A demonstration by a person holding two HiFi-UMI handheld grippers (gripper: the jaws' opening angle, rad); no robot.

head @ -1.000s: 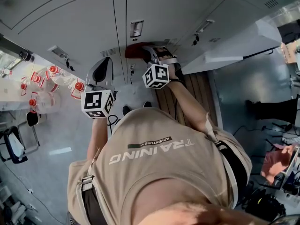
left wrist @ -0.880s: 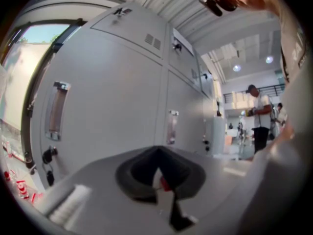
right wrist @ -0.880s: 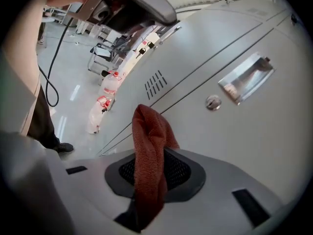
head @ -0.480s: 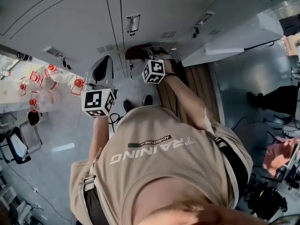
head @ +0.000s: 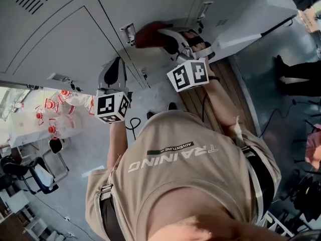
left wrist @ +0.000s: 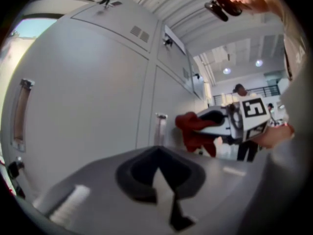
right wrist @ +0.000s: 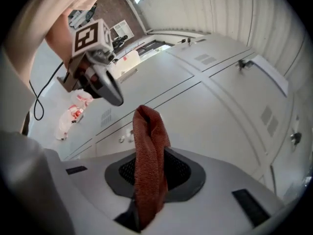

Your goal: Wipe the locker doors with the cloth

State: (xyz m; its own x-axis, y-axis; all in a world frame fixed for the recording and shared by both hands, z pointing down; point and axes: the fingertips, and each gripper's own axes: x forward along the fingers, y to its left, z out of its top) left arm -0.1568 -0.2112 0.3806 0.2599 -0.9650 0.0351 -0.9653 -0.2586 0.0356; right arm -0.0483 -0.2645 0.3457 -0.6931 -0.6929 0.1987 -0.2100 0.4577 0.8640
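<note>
**Cloth clamped in the right claw, its tip aimed at the door**

Head view: the right gripper (head: 168, 36) reaches to the upper middle of the frame, clenched on the red cloth (head: 146, 35). The cloth bunches at the claw's far end, just right of a door handle (head: 129, 33) on the grey locker doors (head: 75, 39). Whether the cloth presses on the panel cannot be told here. The left gripper (head: 115, 64) sits lower and to the left, near the doors but carrying nothing.

Left gripper view: its jaws are closed together with nothing between them. The cloth (left wrist: 194, 131) hangs at centre right, off the right gripper (left wrist: 217, 119) and beside a handle (left wrist: 160, 127).

Right gripper view: the cloth (right wrist: 149, 155) rises from bottom centre as a folded strip. Its long axis runs along the jaws and its rounded tip points up at the door panel (right wrist: 215, 106) ahead. The right hand is the one placed to wipe, and I judge the stroke needs the tip pushed forward onto that panel.
</note>
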